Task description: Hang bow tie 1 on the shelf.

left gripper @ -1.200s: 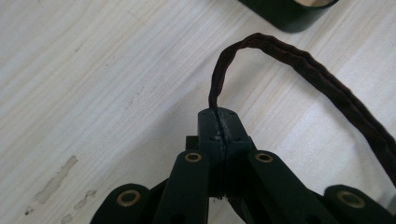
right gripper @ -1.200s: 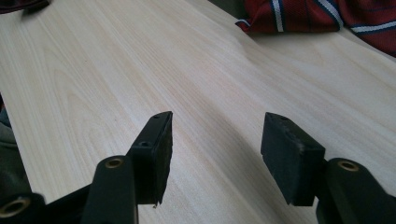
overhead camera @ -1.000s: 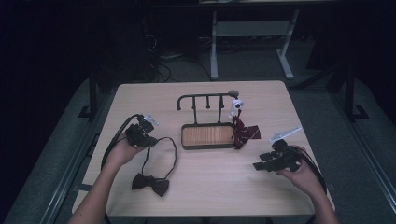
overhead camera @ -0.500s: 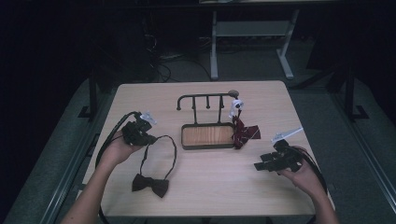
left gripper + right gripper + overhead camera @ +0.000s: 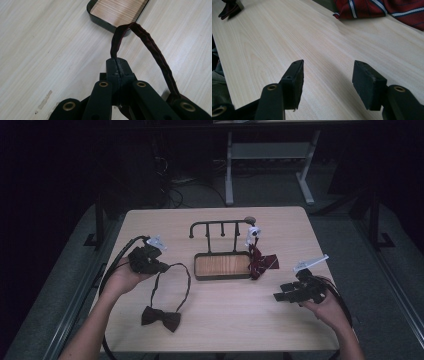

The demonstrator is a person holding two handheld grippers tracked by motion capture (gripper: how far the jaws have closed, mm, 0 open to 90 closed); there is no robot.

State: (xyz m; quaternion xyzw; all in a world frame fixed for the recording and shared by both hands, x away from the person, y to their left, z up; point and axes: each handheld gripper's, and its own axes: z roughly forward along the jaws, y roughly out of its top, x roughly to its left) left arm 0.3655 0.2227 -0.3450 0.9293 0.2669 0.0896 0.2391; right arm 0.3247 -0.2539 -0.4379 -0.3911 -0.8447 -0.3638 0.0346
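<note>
While my left tool point(image 5: 162, 266) was clamped on the neck strap point(image 5: 150, 47) of the dark bow tie point(image 5: 160, 317), the strap looped from its closed jaws toward the wooden tray point(image 5: 222, 265) and back down to the bow, which lay flat on the desk point(image 5: 240, 320) nearer me. My right tool point(image 5: 281, 295), jaws apart and holding nothing, hovered low over bare desk at the right. Red striped bow tie point(image 5: 262, 262) lay against the tray's right end, below the hook rack point(image 5: 220, 225). Judgement: the left hand was nearer; the strap's long axis ran roughly from me toward the tray, so any lift would drag the bow that way.
</note>
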